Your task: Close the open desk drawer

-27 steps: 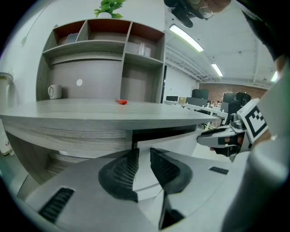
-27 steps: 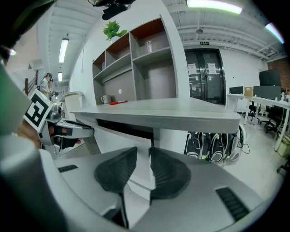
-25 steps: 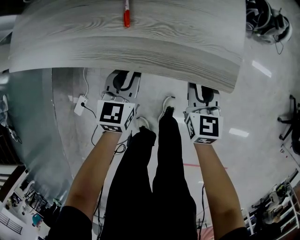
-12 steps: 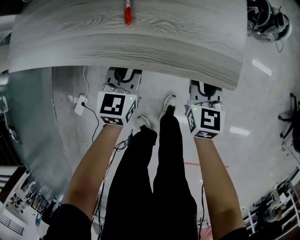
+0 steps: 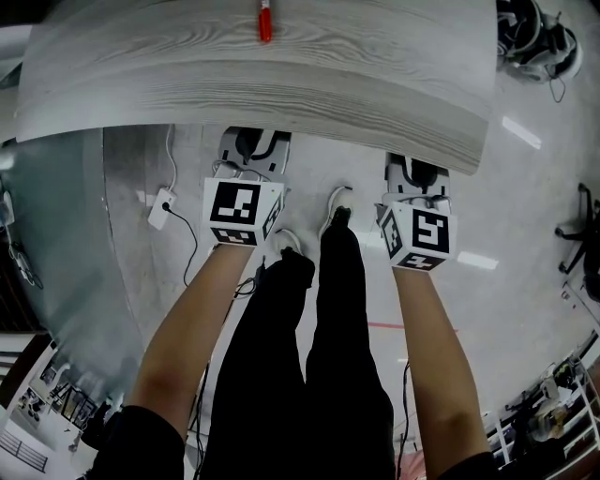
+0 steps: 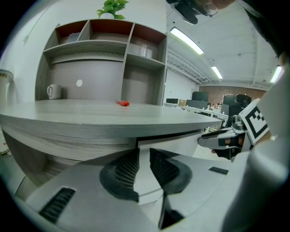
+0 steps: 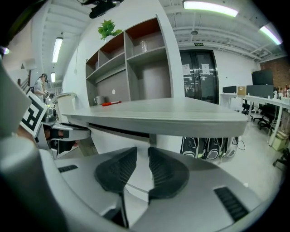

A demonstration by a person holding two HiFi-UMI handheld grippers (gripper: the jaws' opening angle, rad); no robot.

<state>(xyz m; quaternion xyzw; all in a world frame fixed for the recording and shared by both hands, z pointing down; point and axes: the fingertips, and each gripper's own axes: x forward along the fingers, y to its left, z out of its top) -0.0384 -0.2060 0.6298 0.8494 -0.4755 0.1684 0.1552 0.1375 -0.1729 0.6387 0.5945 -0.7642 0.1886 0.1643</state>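
Observation:
The grey wood desktop (image 5: 281,84) fills the top of the head view, and no drawer shows past its front edge there. The white drawer front (image 6: 176,141) sits just under the desktop, also seen in the right gripper view (image 7: 118,140). My left gripper (image 6: 144,170) points at this front; its jaws are closing, with a gap still between the pads and only the white panel behind them. My right gripper (image 7: 142,170) faces the same panel further right, open and holding nothing. From above, both gripper bodies (image 5: 251,155) (image 5: 415,178) reach under the desk edge, tips hidden.
A red pen (image 5: 265,21) lies on the desktop, with a white mug (image 6: 53,91) and a shelf unit (image 6: 104,59) behind it. The person's legs (image 5: 319,309) stand between my grippers. A white plug adapter (image 5: 161,208) and cables lie on the floor at left. Bags (image 7: 206,147) stand beyond the desk.
The left gripper has edged slightly further under the desk edge. The right gripper has kept its place. The head view itself has shifted a little.

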